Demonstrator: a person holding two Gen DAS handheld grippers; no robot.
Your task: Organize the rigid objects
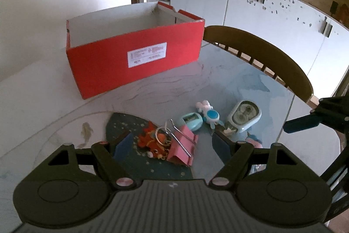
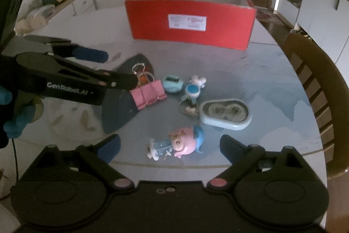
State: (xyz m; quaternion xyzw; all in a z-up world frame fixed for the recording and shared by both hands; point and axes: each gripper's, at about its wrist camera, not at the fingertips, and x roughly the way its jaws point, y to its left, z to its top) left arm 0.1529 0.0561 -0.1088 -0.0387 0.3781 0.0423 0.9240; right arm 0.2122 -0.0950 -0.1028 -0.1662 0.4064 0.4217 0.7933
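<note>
Both tongs gape, nothing between the jaws. Our left gripper [image 1: 172, 143] brackets the pink clip [image 1: 182, 149] and red charm [image 1: 152, 142] at lower centre; our right gripper [image 2: 170, 145] brackets the pig toy [image 2: 176, 143], also lower centre. Red box [image 1: 135, 58] sits upper left, apparently empty. We should probably drop straight, centre each item, pinch the clip's body, not its wire handles.

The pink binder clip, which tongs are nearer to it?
Left. The left tongs are open with the pink binder clip right between their tips. The right tongs are open farther off, around the pig toy.
</note>
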